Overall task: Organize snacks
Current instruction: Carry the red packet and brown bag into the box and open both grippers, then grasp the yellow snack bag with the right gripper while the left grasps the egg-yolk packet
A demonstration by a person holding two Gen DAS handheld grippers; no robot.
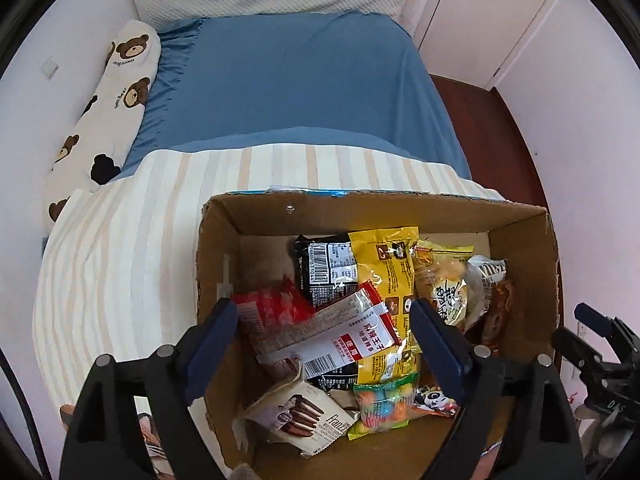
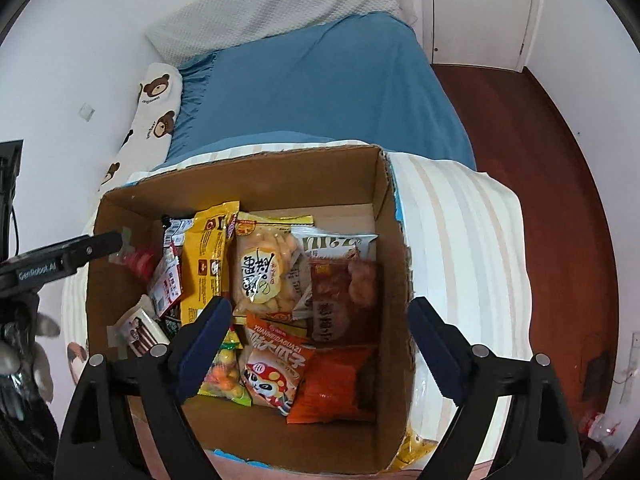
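1. Both claws are hanging spread and empty above the cardboard box (image 1: 224,216), which is sitting on the striped blanket (image 1: 120,248) at the lower centre of both views. The left gripper (image 1: 324,340) is hovering over the white-and-red packet (image 1: 352,340); the right gripper (image 2: 316,344) is hovering over the cartoon-face orange bag (image 2: 272,372). Nothing is pinched by either.

2. The snacks are lying loose and overlapping inside the box: the long yellow bag (image 1: 394,280) at the middle, the black packet (image 1: 324,264) behind it, the Franzzi biscuit box (image 1: 300,416) at the lower left of the left view, and the plain orange bag (image 2: 340,380) at the lower right of the right view.

3. Judging from this, the step in hand is choosing the next packet to straighten or lift.

4. Doing it well probably means taking a top-lying packet first, since those beneath are pinned.

5. Pinching a sealed edge rather than the puffed middle is likely safer for the contents.

6. Keeping the two claws apart is wise, as the box is crowded.
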